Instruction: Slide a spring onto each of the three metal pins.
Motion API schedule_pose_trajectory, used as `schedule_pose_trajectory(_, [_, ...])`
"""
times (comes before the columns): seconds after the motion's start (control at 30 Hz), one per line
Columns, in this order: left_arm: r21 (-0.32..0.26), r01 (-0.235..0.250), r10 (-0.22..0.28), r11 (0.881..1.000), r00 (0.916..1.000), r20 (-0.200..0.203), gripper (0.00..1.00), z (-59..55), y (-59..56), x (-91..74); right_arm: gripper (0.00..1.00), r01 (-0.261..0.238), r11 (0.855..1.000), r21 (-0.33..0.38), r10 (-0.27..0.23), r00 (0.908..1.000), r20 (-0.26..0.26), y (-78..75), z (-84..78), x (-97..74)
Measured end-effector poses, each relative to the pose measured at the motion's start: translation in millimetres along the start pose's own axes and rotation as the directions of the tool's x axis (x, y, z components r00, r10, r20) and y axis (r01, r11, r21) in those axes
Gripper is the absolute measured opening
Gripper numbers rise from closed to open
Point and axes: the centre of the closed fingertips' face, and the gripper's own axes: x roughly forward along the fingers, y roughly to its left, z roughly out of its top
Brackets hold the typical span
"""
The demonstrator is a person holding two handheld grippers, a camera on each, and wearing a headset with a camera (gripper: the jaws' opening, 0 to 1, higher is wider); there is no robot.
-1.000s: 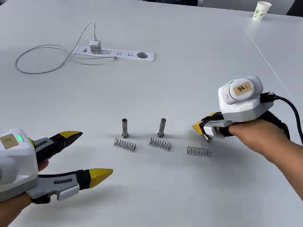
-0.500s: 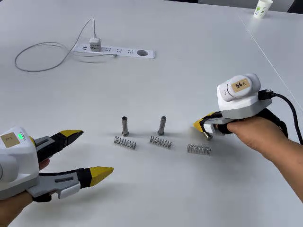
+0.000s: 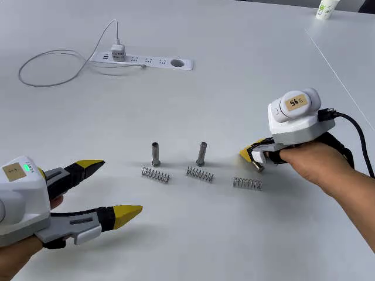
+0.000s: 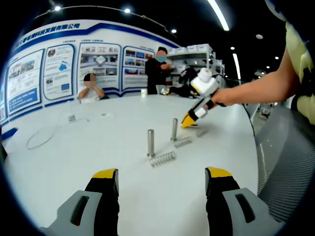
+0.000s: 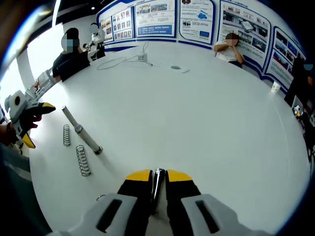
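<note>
On the white, matte tabletop (image 3: pixel 234 93), two metal pins stand upright: left pin (image 3: pixel 155 154) and middle pin (image 3: pixel 201 153). Both are smooth grey cylinders, slightly wider at the base.

Springs: three coils of thin bright wire, open-wound, all lying on their sides in a row on the person's side of the pins.
- Left spring (image 3: pixel 156 174): just in front of the left pin's base, not threaded on.
- Middle spring (image 3: pixel 200 174): just in front of the middle pin's base, not threaded on.
- Right spring (image 3: pixel 247 183): in line with the others, further right.

Right gripper (image 3: pixel 253 158): black jaws with yellow tips, pressed together on the third pin (image 5: pixel 157 186). This shiny rod is pinched between the tips, and its lower end pokes out near the right spring. Whether it touches the table cannot be told.

Left gripper (image 3: pixel 114 188): jaws spread wide, nothing between them. It sits low over the table, well to the left of the left spring, tips pointing toward the row.

Far side:
- White power strip (image 3: pixel 143 61) with a plug in it.
- White cable (image 3: pixel 47 67), looped on the table.
- Paper cup (image 3: pixel 325 8) at the far right; its inside cannot be seen.
</note>
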Motion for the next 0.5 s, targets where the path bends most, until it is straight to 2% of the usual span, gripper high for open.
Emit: schedule_pose_trajectory(0.5, [-0.008,0.002,-0.002,1.000,1.0000,0.001,0.73,-0.4,-0.3,0.1,0.10,-0.001,1.000,0.000,0.001,1.0000,-0.009,0.2,-2.4,2.5])
